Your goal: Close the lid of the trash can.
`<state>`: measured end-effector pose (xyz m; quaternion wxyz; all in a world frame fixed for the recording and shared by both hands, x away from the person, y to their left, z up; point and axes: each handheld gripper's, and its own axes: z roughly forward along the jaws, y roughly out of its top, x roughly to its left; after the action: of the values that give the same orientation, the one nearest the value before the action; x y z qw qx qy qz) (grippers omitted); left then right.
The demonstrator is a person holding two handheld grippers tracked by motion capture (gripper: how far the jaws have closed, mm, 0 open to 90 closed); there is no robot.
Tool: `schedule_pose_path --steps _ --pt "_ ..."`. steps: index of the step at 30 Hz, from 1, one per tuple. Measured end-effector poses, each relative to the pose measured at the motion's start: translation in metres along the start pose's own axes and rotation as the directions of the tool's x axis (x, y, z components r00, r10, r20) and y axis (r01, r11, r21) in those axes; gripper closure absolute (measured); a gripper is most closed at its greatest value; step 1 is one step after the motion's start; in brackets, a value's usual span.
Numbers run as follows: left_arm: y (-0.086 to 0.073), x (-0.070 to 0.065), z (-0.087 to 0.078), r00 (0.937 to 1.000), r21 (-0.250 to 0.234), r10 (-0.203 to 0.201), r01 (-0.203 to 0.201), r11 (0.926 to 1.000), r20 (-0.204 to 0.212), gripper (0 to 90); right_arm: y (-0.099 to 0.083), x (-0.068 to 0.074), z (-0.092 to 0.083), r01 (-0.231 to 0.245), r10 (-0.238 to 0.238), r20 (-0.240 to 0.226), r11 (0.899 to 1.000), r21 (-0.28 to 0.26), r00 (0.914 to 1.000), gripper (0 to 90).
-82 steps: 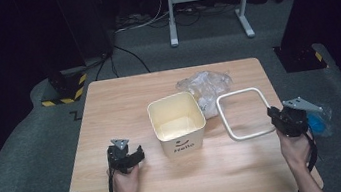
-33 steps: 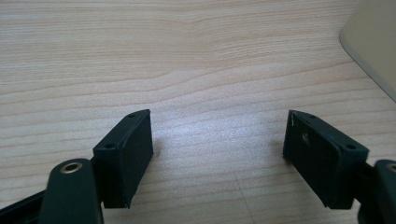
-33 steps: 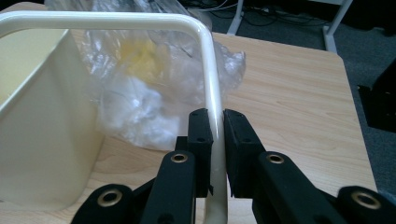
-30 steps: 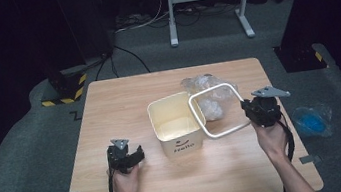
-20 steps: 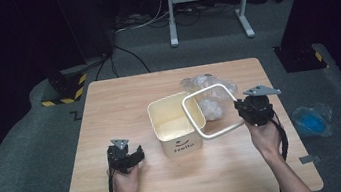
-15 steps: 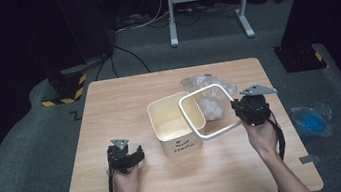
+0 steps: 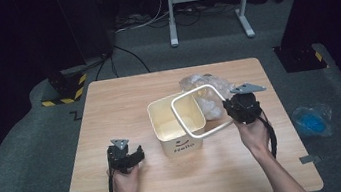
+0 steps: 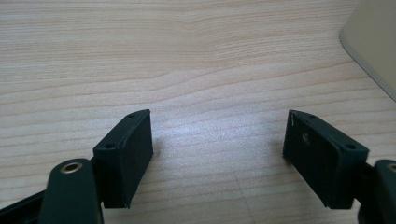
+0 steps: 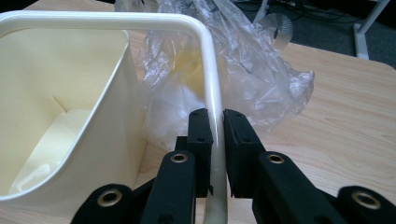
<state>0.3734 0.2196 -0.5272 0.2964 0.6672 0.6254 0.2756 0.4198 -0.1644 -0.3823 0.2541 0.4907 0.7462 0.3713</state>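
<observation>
Jaws of right gripper hold frame over seemingly empty bin

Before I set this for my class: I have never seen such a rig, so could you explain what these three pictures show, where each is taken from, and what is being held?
A person sits at a wooden table with a hand-held two-jaw gripper in each hand. The high view looks down from above the person's side; the other two views come from cameras riding on the grippers.

On the table stand a cream bin and, behind it, a crumpled clear plastic bag.

The right gripper is shut on a white rectangular ring, holding it tilted over the bin's right side.

The left gripper rests near the table's front with its jaws open, nothing between them.

A blue thing in clear wrap lies on the floor to the right.
</observation>
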Motion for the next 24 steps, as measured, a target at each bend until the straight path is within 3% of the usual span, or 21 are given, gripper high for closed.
schedule_pose_path --steps 24 --pt "0.000 0.000 0.000 1.0000 -0.003 -0.004 0.004 1.0000 0.000 24.1 0.013 0.024 0.017 0.016 -0.015 -0.024 0.999 0.033 0.9996 82.0"
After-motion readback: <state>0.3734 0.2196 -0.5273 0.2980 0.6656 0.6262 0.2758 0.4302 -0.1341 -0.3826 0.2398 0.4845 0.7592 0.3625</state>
